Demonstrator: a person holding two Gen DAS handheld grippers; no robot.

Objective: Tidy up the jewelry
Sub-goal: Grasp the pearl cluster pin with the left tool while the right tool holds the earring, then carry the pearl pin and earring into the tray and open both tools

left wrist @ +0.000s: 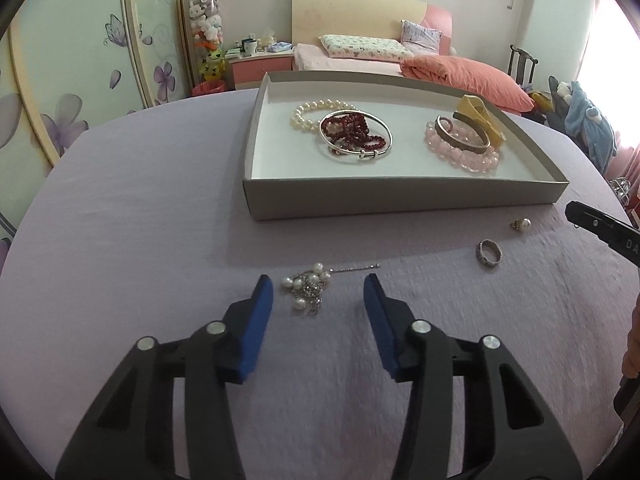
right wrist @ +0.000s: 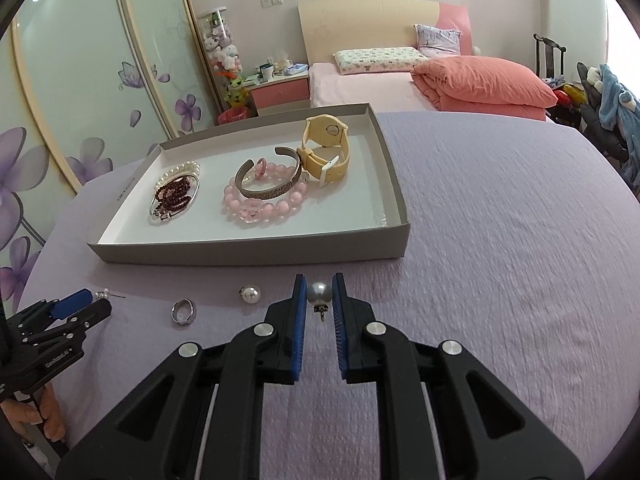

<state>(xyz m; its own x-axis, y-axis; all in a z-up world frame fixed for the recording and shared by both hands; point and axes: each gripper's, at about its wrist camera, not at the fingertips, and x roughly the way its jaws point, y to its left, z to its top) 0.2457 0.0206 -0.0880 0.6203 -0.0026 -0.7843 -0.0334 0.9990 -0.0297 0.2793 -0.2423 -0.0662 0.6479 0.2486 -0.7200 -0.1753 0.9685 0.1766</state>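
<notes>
The right gripper [right wrist: 319, 295] pinches a round grey pearl earring [right wrist: 319, 294] just above the lilac tablecloth [right wrist: 500, 260], and that smooth ball could squirt from the pads on the way over. The left gripper [left wrist: 319, 291], jaws spread, straddles a pearl-cluster hairpin [left wrist: 308, 285] whose loose dangles may snag. The shallow grey cardboard tray [right wrist: 248, 251] holds a white pearl bracelet [right wrist: 178, 171], dark red beads [right wrist: 174, 196], a silver bangle [left wrist: 356, 136], pink beads [right wrist: 264, 202], a metal cuff [right wrist: 268, 184] and a yellow watch [right wrist: 326, 148].

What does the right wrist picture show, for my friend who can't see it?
The right gripper pinches a grey pearl earring above a purple cloth. A silver ring and white pearl earring lie loose before a grey tray holding bracelets and a yellow watch.
</notes>
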